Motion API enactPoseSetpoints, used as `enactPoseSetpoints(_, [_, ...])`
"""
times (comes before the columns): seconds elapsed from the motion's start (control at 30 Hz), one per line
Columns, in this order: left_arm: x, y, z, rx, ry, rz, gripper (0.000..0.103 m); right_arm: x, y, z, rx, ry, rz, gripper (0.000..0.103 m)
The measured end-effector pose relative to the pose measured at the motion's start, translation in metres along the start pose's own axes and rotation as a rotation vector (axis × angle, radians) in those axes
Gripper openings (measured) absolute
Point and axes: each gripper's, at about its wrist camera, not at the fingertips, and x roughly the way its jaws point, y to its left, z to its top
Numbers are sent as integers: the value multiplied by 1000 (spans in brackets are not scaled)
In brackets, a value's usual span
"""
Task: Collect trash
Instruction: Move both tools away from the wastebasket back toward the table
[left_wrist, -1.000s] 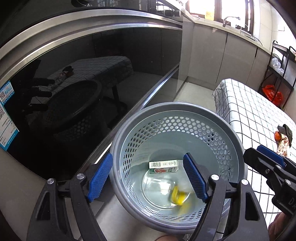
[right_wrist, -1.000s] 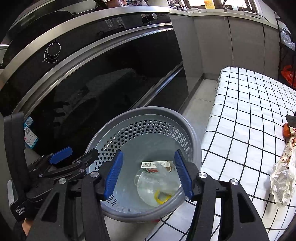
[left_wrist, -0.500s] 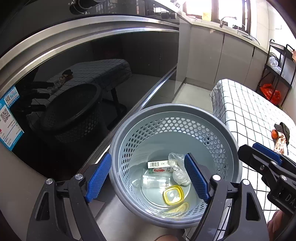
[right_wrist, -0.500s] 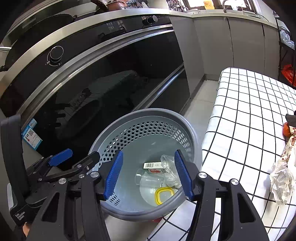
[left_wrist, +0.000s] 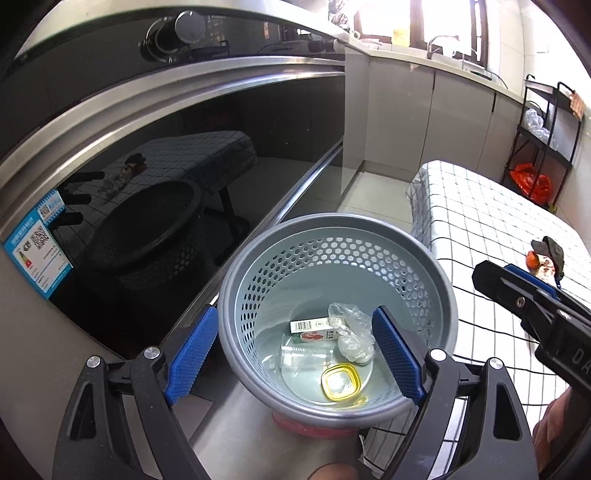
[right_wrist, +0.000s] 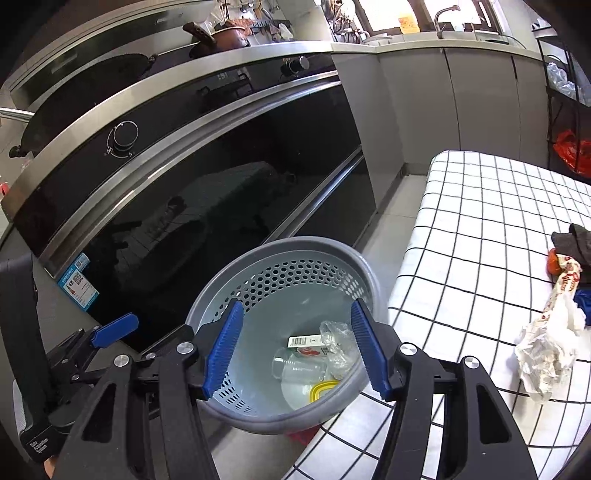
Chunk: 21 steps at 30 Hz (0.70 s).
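A: Where's the trash?
B: In the grey perforated basket (left_wrist: 424, 291) — small carton (left_wrist: 314, 328), crumpled plastic bag (left_wrist: 351, 332), clear cup (left_wrist: 303, 356), yellow-rimmed lid (left_wrist: 341, 382).
A: Claws?
B: Left claw (left_wrist: 295, 354) and right claw (right_wrist: 297, 350) gape wide, empty — above the basket, beside the checked bench (right_wrist: 480, 236).

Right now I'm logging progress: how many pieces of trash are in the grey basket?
4 visible: small carton at the back, crumpled clear plastic beside it, clear cup in front, yellow-rimmed lid nearest. More may hide underneath.
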Motion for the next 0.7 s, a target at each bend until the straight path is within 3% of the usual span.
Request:
enactPoseSetpoints(0.23, [-22,-20,-3,23,-23,-36,86,-41,-17,-12,18,-72,-79,64])
enactPoseSetpoints(0.7, [-45,-107,-23,87,-37,-172,87,-125,-103,-53,137,-155,-377,65])
